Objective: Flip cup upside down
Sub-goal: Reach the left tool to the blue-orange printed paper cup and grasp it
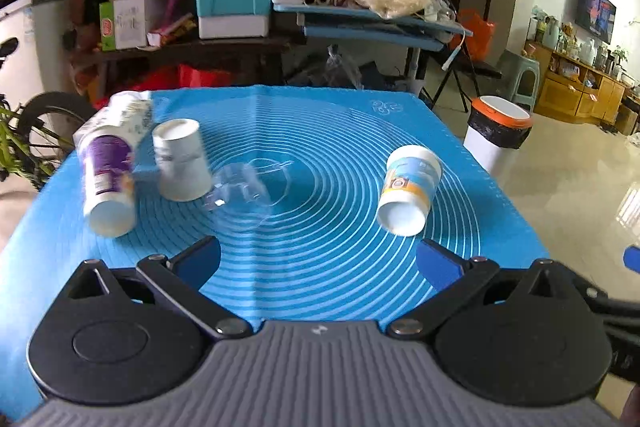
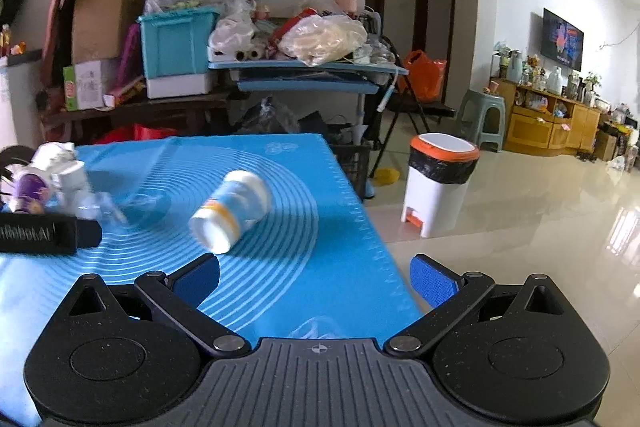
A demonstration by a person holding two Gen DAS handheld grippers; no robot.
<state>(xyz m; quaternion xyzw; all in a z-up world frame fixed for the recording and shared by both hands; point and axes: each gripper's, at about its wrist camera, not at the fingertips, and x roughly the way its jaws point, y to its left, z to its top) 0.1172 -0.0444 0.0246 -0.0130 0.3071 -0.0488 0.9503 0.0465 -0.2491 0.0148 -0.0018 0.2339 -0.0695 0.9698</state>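
While both pairs of jaws stood spread wide with nothing between them, the left gripper (image 1: 318, 259) and the right gripper (image 2: 316, 279) hung low over the near edge of the blue mat (image 1: 320, 131), neither touching a cup. Just beyond the right gripper, toward the mat's right side, the yellow-banded cup (image 2: 230, 211) lay tipped over, its closed base toward the jaws and its mouth pointing away. It looked to me like thin paper or light plastic: easy to lift, easy to crush, and ready to roll on its round wall. I judged the safest hold to be across the middle of the wall, squeezed gently, since the base end tapers and might slip out.

Farther off, at the mat's left side, sat a purple cup (image 1: 108, 179), a white cup (image 1: 182, 161) and a clear plastic cup (image 1: 240, 187), close together. Off the mat's right edge stood an orange-rimmed bin (image 2: 440, 179) on the floor.
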